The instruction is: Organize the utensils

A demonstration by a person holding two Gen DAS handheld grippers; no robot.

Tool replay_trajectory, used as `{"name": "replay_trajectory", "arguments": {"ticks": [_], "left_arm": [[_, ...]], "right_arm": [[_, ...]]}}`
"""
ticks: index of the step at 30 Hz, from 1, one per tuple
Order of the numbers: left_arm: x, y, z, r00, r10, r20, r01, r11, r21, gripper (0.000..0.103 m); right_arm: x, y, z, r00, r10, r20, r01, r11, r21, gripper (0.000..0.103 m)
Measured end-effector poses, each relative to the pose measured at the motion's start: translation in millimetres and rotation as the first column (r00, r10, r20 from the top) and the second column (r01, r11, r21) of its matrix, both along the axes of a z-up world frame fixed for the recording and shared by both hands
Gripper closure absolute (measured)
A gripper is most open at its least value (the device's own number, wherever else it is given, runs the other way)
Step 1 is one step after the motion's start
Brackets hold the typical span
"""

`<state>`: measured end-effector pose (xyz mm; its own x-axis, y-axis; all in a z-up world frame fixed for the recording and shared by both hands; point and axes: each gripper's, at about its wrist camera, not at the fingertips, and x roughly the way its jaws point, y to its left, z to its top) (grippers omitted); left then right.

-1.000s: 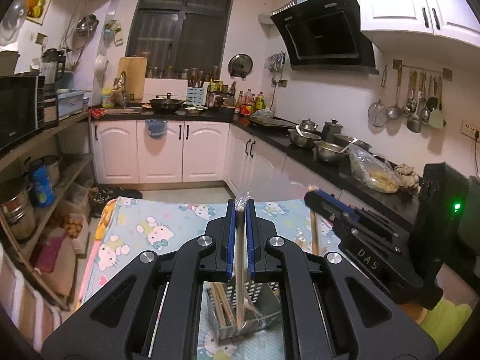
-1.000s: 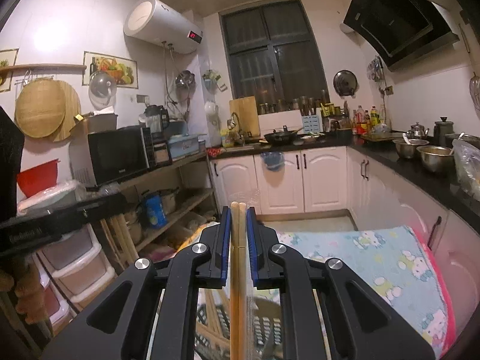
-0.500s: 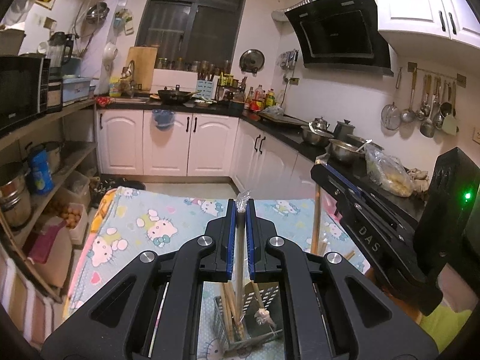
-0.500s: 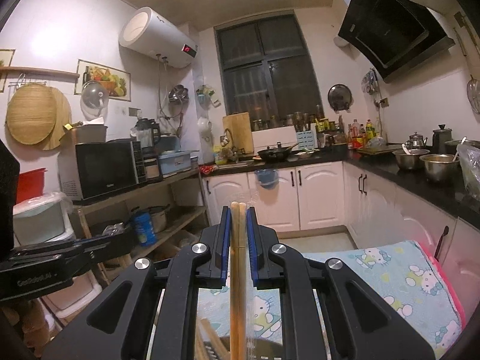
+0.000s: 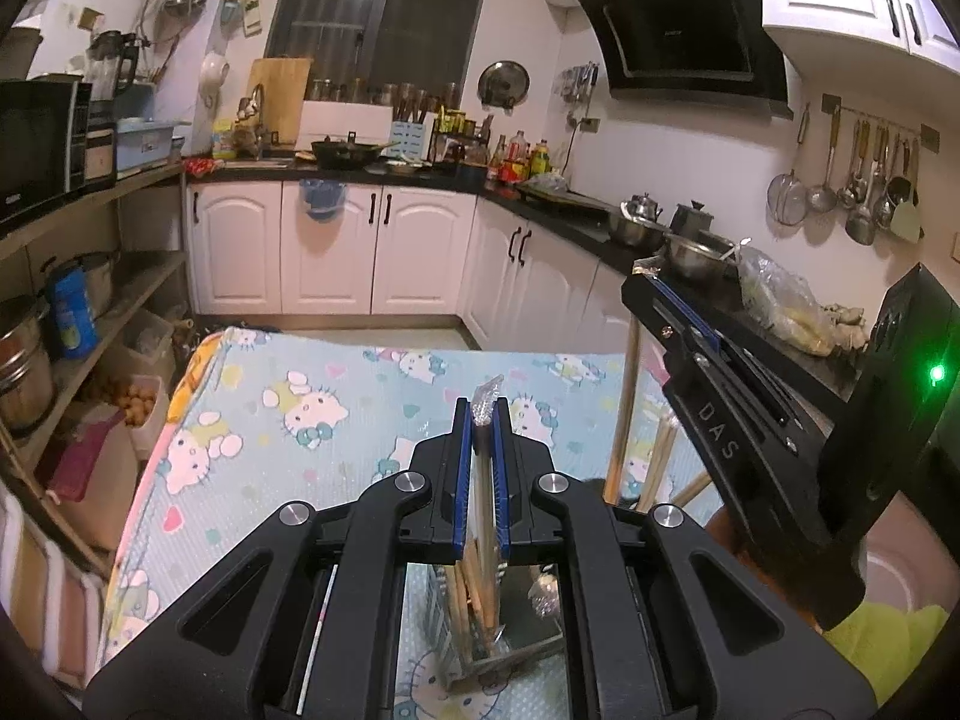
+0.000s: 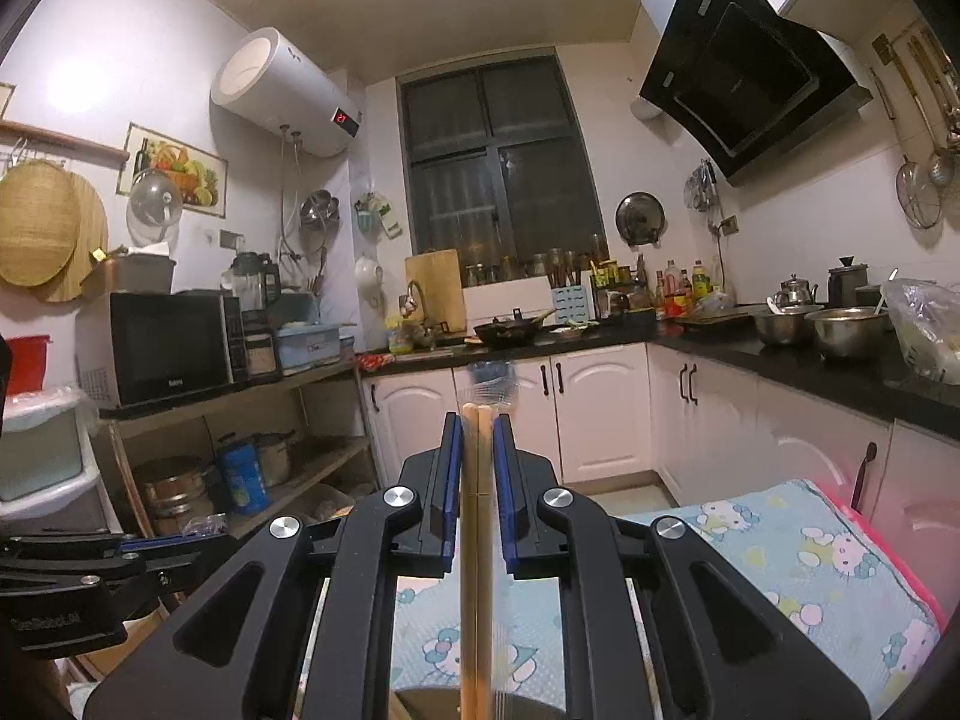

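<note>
Left tool (image 5: pixel 482 438) is clamped on a plastic-wrapped utensil (image 5: pixel 486 402), held upright so that it can drop into the metal holder (image 5: pixel 510 630) directly below, on the patterned counter (image 5: pixel 288 432). To its right, the right tool (image 6: pixel 477 450) grips a pair of wooden chopsticks (image 6: pixel 477 540) upright, probably for the same holder.
</note>
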<state>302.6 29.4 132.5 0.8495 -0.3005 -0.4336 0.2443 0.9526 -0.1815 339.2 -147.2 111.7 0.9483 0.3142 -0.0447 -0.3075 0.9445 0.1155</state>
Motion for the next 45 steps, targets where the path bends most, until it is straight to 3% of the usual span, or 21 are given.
{"name": "replay_trajectory", "arguments": {"ticks": [9,22,30,36,43,45], "left_arm": [[3.0,-0.7,-20.1,0.999,0.009,-0.043,-0.009,1.0,0.001,0.101],[-1.7,1.4,-39.8,0.996,0.019,-0.092,-0.02,1.0,-0.009,0.101],[-13.4,3.4,-43.4,0.993,0.035,-0.111,-0.036,0.999,-0.008,0.078],[-27.2,6.0,-45.5,0.992,0.044,-0.121,-0.045,0.999,-0.005,0.07],[-47.7,8.8,-50.1,0.99,0.061,-0.126,-0.061,0.998,0.0,0.064],[-52.5,8.6,-52.4,0.99,0.059,-0.131,-0.059,0.998,0.0,0.059]], "right_arm": [[-10.5,3.2,-25.1,0.999,0.021,-0.027,-0.021,1.0,-0.016,0.092],[-28.1,-11.2,-47.7,0.984,0.067,-0.162,-0.073,0.997,-0.028,0.09],[-50.5,-23.7,-52.1,0.972,0.075,-0.222,-0.087,0.995,-0.047,0.082],[-70.3,-31.7,-54.9,0.963,0.083,-0.257,-0.098,0.994,-0.046,0.076],[-94.8,-40.7,-58.0,0.953,0.097,-0.288,-0.118,0.992,-0.055,0.063],[-104.3,-43.0,-59.2,0.951,0.097,-0.293,-0.121,0.99,-0.065,0.059]]}}
